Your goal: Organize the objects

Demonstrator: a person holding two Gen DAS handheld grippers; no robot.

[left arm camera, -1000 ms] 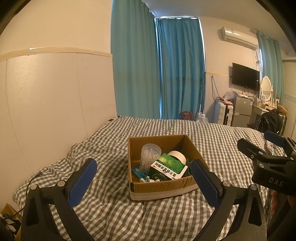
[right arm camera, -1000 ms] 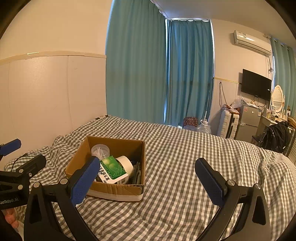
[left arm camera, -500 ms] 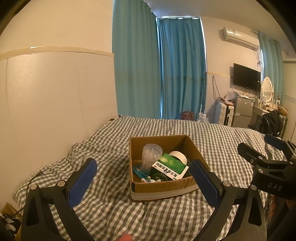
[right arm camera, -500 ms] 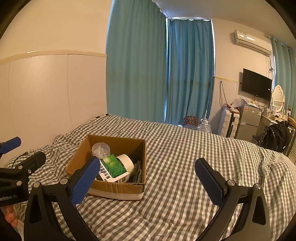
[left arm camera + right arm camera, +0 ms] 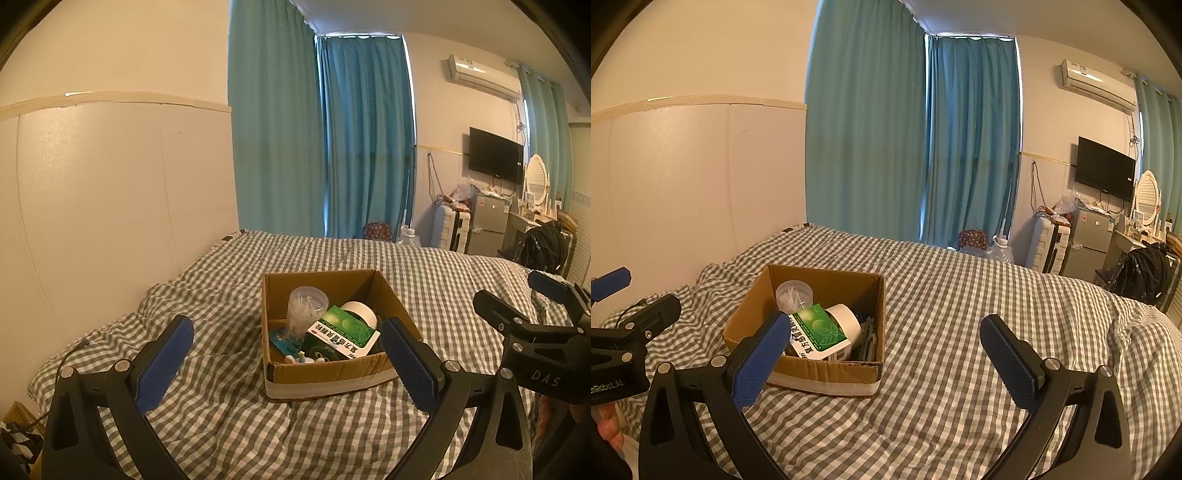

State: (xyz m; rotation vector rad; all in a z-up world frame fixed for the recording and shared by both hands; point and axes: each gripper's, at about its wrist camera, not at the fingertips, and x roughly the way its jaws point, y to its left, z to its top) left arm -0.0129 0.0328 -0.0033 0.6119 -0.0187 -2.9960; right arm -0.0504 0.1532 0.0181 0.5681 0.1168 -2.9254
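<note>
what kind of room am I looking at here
Most likely a small bedroom or dorm-style room. A bed with a checked cover fills the foreground, teal curtains hang behind it, and a wall TV and small fridge stand at the far side.

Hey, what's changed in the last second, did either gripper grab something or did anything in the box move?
Almost nothing. Both views shift only very slightly. The left gripper and right gripper are open and empty as before. The cardboard box sits in the same spot on the checked bedspread, and the green medicine box lies unmoved inside.
</note>
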